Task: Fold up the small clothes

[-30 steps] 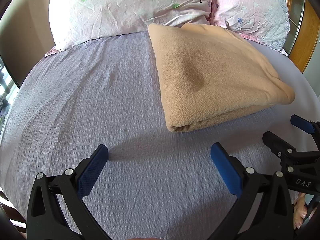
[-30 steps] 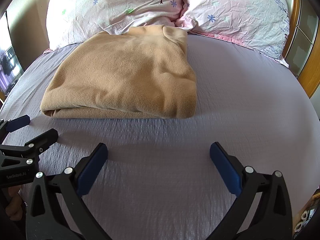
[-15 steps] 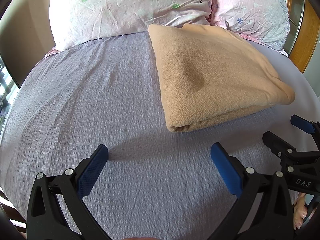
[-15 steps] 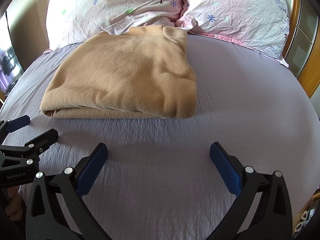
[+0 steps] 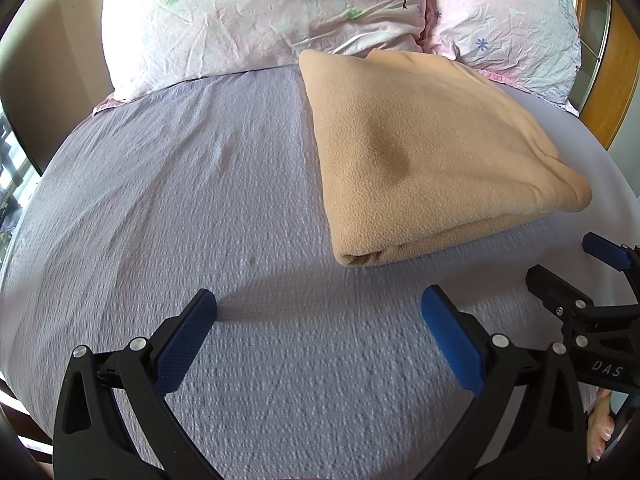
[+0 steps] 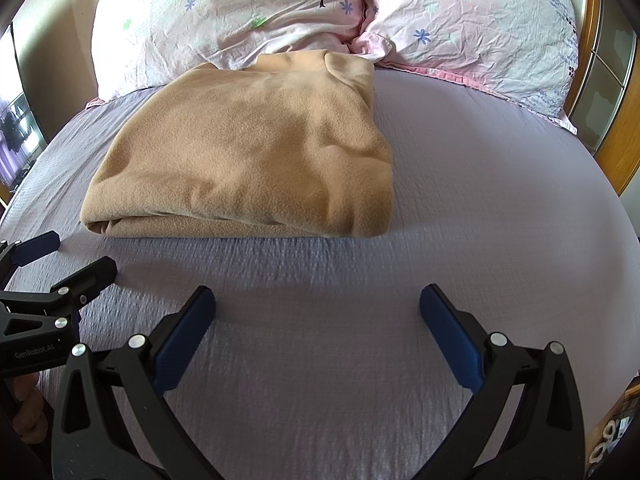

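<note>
Lavender textured sheeting covers the bed point(image 5: 200, 200) across both wrist views, and we note fine wrinkles running toward the head end. Two pillows lean at the head: a white floral pillow point(image 5: 260, 16) on the left and a pink floral pillow point(image 5: 504, 20) beside it, their inner edges touching. We see a wooden bed frame point(image 6: 616, 152) at the right margin.

We find the tan fleece garment point(image 5: 420, 140) lying on the sheet in a folded, layered rectangle. Its far end touches the pillows where they meet; its near folded edge point(image 6: 224, 228) shows stacked layers facing the grippers. The top surface carries a few soft dents and is otherwise flat.

We hold the left gripper point(image 5: 318, 320) low over the sheet, near the garment's near left corner but apart from it. Its jaws are spread wide, with nothing between the blue pads point(image 5: 184, 348). We hold the right gripper point(image 6: 318, 320) likewise over bare sheet in front of the garment's near edge, jaws spread wide and holding nothing. Neither gripper touches the fleece.

Each tool appears in the other's view: the right gripper at the right margin of the left view point(image 5: 568, 272), the left gripper at the left margin of the right view point(image 6: 68, 260), both short of the garment's near edge.
</note>
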`<action>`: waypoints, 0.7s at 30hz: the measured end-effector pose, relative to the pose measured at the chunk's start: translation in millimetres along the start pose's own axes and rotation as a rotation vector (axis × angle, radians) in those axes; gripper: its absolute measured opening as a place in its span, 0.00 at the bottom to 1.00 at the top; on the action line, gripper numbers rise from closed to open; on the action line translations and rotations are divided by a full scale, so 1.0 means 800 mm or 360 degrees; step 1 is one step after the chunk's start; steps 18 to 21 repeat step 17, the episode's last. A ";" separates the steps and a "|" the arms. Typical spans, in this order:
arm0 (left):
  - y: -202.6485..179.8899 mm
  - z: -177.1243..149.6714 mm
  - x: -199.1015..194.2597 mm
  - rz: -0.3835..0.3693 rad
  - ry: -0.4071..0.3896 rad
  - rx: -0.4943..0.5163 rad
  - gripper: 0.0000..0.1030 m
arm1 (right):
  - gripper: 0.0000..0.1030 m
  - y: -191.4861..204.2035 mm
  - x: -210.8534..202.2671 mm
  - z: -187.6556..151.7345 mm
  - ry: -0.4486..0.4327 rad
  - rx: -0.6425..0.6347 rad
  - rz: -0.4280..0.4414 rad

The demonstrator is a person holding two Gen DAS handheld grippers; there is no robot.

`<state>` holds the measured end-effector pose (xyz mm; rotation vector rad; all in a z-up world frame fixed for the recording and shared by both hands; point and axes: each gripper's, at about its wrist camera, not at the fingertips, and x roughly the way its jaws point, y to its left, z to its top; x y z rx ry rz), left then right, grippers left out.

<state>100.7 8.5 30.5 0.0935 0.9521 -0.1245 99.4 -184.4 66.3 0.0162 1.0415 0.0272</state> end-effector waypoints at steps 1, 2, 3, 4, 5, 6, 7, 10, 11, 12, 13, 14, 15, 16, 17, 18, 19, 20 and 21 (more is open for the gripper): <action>0.000 0.000 0.000 0.0000 0.0000 0.0000 0.99 | 0.98 0.000 0.000 0.000 0.0000 0.0000 0.0000; 0.000 0.000 0.000 0.0000 -0.0001 0.0000 0.99 | 0.98 0.000 0.000 0.000 0.0000 0.0000 0.0000; 0.000 0.000 0.000 0.0000 -0.0003 0.0000 0.99 | 0.98 0.000 0.000 0.000 0.0000 0.0000 0.0000; 0.001 0.000 0.000 -0.0003 -0.0004 0.0002 0.99 | 0.98 0.000 0.000 0.000 0.0000 0.0001 0.0000; 0.001 0.000 0.000 -0.0003 -0.0006 0.0000 0.99 | 0.98 0.000 0.000 0.000 0.0000 0.0001 0.0000; 0.001 0.001 0.000 -0.0002 -0.0007 -0.0001 0.99 | 0.98 0.000 0.000 0.000 -0.0001 0.0000 0.0000; 0.001 0.001 0.000 -0.0001 -0.0009 -0.0001 0.99 | 0.98 0.000 0.000 0.000 0.0000 0.0000 0.0000; 0.001 0.001 0.000 0.0001 -0.0012 0.0000 0.99 | 0.98 0.000 0.000 0.000 0.0000 0.0001 0.0000; 0.001 0.001 -0.001 0.0000 -0.0010 0.0001 0.99 | 0.98 0.000 0.000 0.000 0.0000 0.0001 -0.0001; 0.001 0.001 -0.001 0.0000 -0.0011 0.0002 0.99 | 0.98 0.000 0.000 0.000 0.0000 0.0001 -0.0001; 0.001 0.002 0.000 0.0000 -0.0014 0.0004 0.99 | 0.98 0.000 0.000 0.000 0.0000 0.0001 0.0000; 0.001 0.000 -0.001 0.0001 -0.0015 0.0002 0.99 | 0.98 0.000 0.000 0.000 0.0000 0.0001 0.0000; 0.000 0.000 -0.001 0.0002 -0.0017 0.0001 0.99 | 0.98 0.000 0.000 0.000 0.0000 0.0001 0.0000; 0.000 0.000 -0.001 0.0002 -0.0018 0.0001 0.99 | 0.98 0.000 0.000 0.000 0.0000 0.0001 0.0000; 0.000 0.000 -0.001 0.0002 -0.0020 0.0001 0.99 | 0.98 0.000 0.000 0.000 0.0000 0.0001 0.0000; 0.000 0.000 -0.001 0.0002 -0.0020 0.0001 0.99 | 0.98 0.000 0.000 0.000 0.0000 0.0001 0.0000; 0.000 0.000 -0.001 0.0002 -0.0020 0.0001 0.99 | 0.98 0.000 0.000 0.000 0.0000 0.0001 0.0000; 0.000 0.000 -0.001 0.0002 -0.0020 0.0001 0.99 | 0.98 0.000 0.000 0.000 0.0000 0.0001 0.0000; 0.000 0.000 -0.001 0.0002 -0.0020 0.0001 0.99 | 0.98 0.000 0.000 0.000 0.0000 0.0001 0.0000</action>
